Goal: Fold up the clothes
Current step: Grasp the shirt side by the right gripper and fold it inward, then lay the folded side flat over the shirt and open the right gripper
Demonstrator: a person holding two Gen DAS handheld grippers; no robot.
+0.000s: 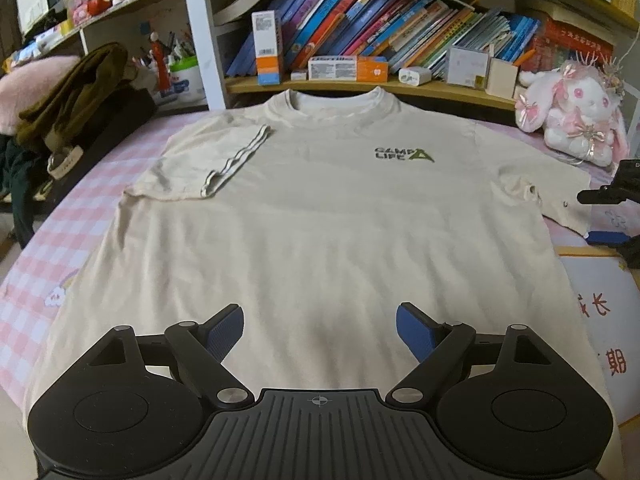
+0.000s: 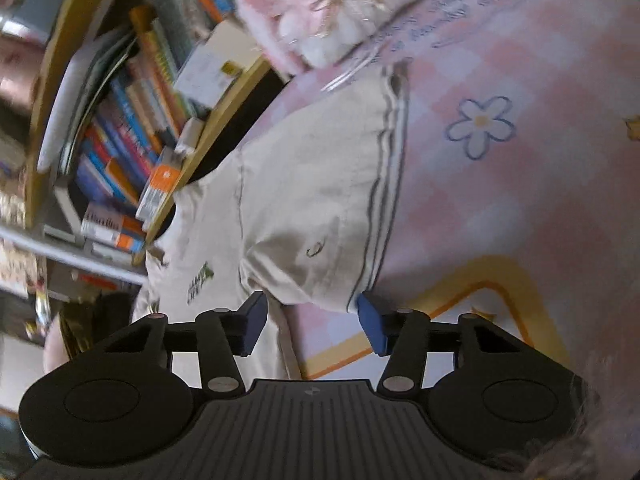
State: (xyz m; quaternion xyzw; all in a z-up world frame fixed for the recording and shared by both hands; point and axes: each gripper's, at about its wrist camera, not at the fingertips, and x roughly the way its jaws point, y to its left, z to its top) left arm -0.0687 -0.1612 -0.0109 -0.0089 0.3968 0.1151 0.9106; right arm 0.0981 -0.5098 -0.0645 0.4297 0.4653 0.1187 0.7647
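A cream T-shirt (image 1: pixel 312 216) with a green "CAMP LIFE" print lies flat, front up, on a pink checked bedsheet (image 1: pixel 80 216). Its left sleeve (image 1: pixel 204 160) is folded inward over the chest. Its right sleeve (image 2: pixel 320 184) lies spread out flat. My left gripper (image 1: pixel 320 334) is open and empty above the shirt's lower hem. My right gripper (image 2: pixel 312 320) is open, its fingers either side of the right sleeve's lower corner, holding nothing. It also shows at the right edge of the left wrist view (image 1: pixel 608 216).
A bookshelf (image 1: pixel 360 40) full of books and boxes stands behind the bed. A pink plush rabbit (image 1: pixel 576 116) sits at the back right. A pile of dark clothes (image 1: pixel 72 108) lies at the left. A white cushion with red characters (image 1: pixel 600 312) lies at right.
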